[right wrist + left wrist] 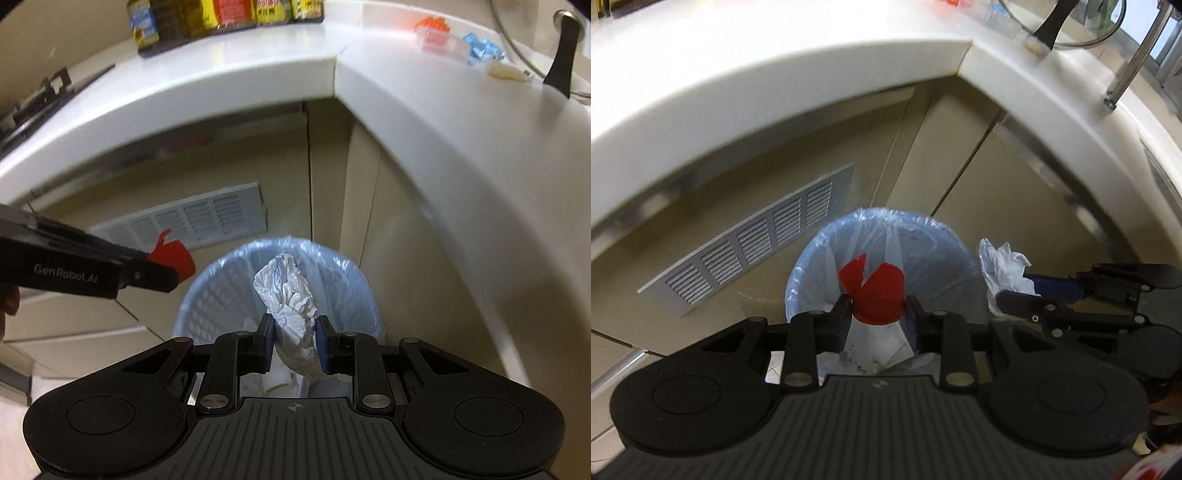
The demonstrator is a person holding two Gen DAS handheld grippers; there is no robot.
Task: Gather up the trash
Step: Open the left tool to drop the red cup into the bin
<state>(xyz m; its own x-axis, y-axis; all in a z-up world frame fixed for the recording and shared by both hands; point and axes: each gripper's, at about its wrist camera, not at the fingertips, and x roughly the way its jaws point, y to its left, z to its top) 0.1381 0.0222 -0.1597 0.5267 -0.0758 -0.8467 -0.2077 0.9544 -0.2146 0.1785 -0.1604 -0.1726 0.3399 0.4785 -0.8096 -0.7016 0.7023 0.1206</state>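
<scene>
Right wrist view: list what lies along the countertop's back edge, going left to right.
Stove grate → row of packaged goods → orange-and-clear wrapper → blue wrapper → small whitish scrap → black handle.

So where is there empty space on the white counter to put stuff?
The counter is bare from the bottles to the corner seam. It is crowded past the seam: orange wrapper, blue wrapper, glass lid.
</scene>
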